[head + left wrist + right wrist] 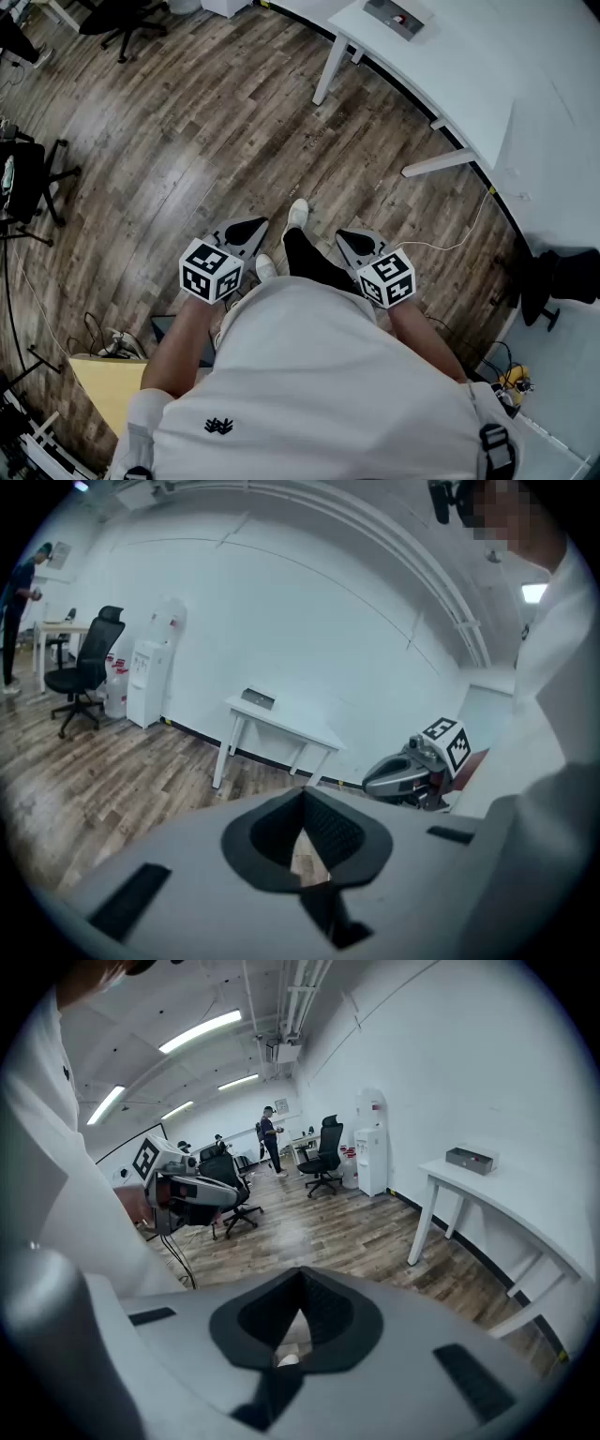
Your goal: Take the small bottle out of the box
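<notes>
The left gripper (246,231) has its two jaws together. In the left gripper view the dark pads meet at the tip (304,799), and nothing is between them. Only a narrow piece of wooden floor (305,855) shows through the gap behind the tip. The right gripper (356,242) is closed in the same way. In the right gripper view its pads touch at the tip (300,1277) and hold nothing. A small pale thing shows below through the gap, but I cannot tell what it is.

In the head view both grippers are close to the person's body, one at each side of the white shirt (309,375). They point forward and down to the floor (216,131), near to each other but not touching. A white shoe (297,214) is between them on the floor. Each gripper is seen from the other one: the right gripper (412,772) with its marker cube at the right of the left gripper view, and the left gripper (192,1190) at the left of the right gripper view.

The grey box (398,16) stands on the white table (469,56) by the wall, well apart from both grippers. It shows also in the left gripper view (258,699) and in the right gripper view (471,1159). It is too small there to make out the small bottle.

Farther away are a black office chair (89,663) and a white water dispenser (150,672).
</notes>
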A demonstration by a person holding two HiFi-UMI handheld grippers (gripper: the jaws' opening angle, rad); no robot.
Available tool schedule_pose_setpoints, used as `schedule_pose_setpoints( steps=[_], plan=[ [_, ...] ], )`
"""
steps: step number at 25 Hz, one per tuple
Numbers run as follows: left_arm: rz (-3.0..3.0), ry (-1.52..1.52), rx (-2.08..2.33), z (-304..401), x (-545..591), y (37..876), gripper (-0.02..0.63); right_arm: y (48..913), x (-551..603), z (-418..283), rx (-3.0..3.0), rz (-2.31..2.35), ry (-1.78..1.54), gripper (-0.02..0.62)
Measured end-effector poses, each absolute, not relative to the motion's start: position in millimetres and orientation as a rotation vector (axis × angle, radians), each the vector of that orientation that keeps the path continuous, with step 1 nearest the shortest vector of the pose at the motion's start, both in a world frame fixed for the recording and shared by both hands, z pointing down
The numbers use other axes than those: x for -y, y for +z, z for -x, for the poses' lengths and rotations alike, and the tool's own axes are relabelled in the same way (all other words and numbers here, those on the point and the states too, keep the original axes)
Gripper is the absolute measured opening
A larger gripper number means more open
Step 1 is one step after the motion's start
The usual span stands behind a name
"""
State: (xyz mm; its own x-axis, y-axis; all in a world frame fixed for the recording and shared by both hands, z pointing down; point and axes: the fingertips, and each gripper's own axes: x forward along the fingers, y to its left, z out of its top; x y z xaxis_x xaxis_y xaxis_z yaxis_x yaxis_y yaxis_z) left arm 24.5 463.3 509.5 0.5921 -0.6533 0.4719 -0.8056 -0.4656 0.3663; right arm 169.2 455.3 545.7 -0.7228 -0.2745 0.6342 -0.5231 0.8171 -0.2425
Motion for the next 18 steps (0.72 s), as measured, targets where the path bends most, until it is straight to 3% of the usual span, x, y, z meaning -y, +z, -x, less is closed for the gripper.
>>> schedule_pose_setpoints(
  steps=[18],
  plan=[
    [-2.351,0.531,1.128,-38.2,-233.8,469.7,0.006,539.1,-224.1,-153.4,2.503,-0.615,0.632,0.009]
  ],
)
